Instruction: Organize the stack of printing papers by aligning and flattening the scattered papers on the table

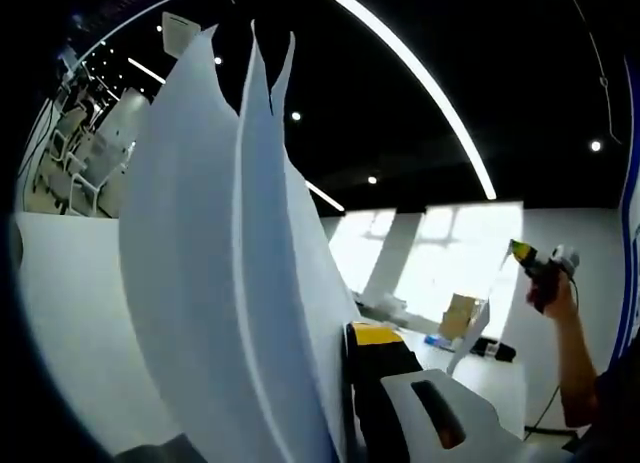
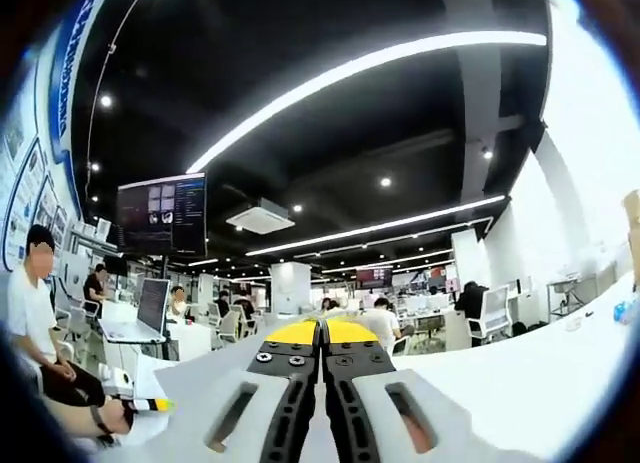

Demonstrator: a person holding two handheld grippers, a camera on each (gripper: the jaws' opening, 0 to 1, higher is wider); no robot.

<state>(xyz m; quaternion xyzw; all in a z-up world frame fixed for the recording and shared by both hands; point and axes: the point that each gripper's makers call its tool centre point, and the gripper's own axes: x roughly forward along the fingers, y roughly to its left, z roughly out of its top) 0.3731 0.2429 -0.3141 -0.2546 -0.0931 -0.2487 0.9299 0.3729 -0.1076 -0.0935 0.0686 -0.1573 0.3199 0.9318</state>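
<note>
Left gripper (image 1: 345,403) pinches several white papers (image 1: 220,263), held upright off the table (image 1: 70,323), their edges fanned apart. Right gripper (image 2: 322,353) has its jaws pressed together, holding nothing, aimed across the room. Judgement: alignment unfinished; squaring and flattening remain.

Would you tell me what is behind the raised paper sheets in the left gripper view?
Behind the paper sheets are black ceiling, light strips and chairs at the far left. The sheets cover whatever lies directly behind them.

Papers (image 1: 230,273) stand upright left of the left gripper's fingers (image 1: 385,383), touching them. Tabletop (image 1: 70,323) behind. Cardboard box (image 1: 458,315) far right, beyond the gripper.
</note>
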